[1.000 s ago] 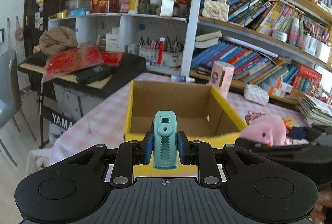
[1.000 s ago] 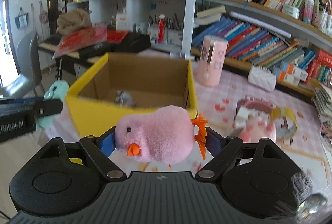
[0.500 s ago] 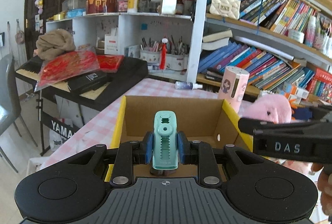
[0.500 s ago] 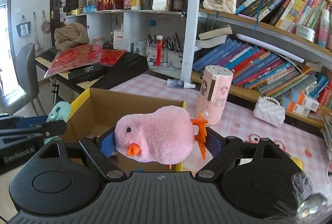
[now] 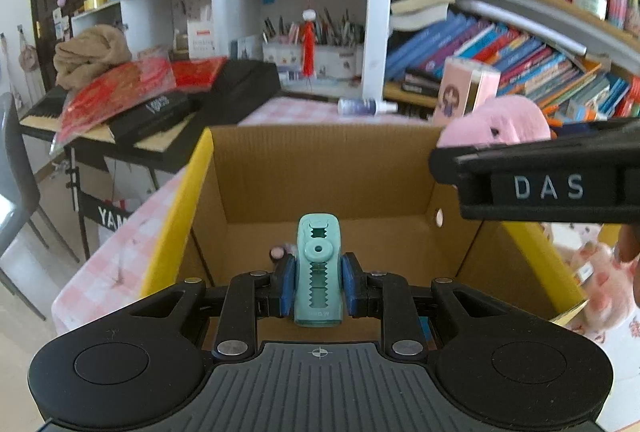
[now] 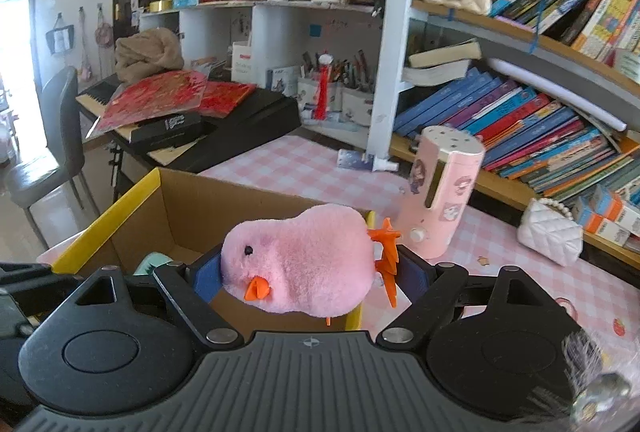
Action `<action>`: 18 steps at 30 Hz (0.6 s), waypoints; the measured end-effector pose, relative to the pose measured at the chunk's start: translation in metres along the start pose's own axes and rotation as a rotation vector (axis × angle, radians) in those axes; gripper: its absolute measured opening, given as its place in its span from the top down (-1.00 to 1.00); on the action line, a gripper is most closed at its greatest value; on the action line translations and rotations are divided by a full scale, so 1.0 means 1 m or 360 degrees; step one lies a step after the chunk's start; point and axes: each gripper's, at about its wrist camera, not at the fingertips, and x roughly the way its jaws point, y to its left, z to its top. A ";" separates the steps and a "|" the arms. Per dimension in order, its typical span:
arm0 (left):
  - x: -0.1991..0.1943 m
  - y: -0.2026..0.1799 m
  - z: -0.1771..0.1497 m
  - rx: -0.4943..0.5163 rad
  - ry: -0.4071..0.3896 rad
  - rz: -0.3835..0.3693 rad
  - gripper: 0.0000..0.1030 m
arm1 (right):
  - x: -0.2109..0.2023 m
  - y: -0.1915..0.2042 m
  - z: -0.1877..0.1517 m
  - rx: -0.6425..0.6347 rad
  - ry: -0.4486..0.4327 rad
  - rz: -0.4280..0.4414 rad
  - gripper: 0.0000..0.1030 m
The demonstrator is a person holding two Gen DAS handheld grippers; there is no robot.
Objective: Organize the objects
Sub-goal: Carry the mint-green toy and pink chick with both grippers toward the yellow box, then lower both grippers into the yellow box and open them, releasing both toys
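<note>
Clip (image 5: 318, 272) above box (image 5: 328, 168) interior; plush chick (image 6: 298, 258) over box's right wall; tumbler (image 6: 444, 192) behind.

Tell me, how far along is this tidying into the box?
Done: one small item already lies in the cardboard box. In hand: the left tongs hold a teal clip over it; the right tongs hold a pink plush chick. Left: dropping both in.

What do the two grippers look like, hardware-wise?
Both alike: matte black bodies, ribbed centre plate with a small white crosshair, a round disc recess on each side, silver pivot screws on the black linkage arms, blue finger pads. Left gripper, right gripper. The right one's side, seen from the left wrist, carries white "DAS" lettering. No cables or sleeves visible.
</note>
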 end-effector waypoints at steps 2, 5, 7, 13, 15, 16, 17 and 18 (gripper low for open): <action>0.005 -0.001 -0.002 0.0003 0.0030 0.0014 0.55 | 0.007 0.001 -0.001 -0.0016 0.0024 0.0023 -0.64; 0.012 -0.001 -0.003 0.0006 0.0071 0.0029 0.55 | 0.015 0.005 -0.002 -0.0052 0.0055 0.0063 -0.64; 0.016 -0.002 -0.004 0.0011 0.0098 0.0034 0.55 | 0.023 0.008 -0.002 -0.0078 0.0083 0.0096 -0.64; 0.024 -0.002 -0.007 0.0009 0.0162 0.0045 0.55 | 0.043 0.017 -0.004 -0.0148 0.0178 0.0175 -0.64; 0.026 -0.001 -0.008 0.0005 0.0173 0.0049 0.55 | 0.049 0.020 -0.004 -0.0170 0.0204 0.0197 -0.64; 0.027 -0.001 -0.008 0.0003 0.0175 0.0049 0.55 | 0.051 0.021 -0.004 -0.0180 0.0214 0.0207 -0.64; 0.028 -0.001 -0.008 0.0002 0.0179 0.0049 0.55 | 0.053 0.022 -0.003 -0.0188 0.0223 0.0215 -0.64; 0.029 -0.001 -0.007 0.0001 0.0183 0.0051 0.55 | 0.056 0.023 -0.003 -0.0196 0.0233 0.0225 -0.64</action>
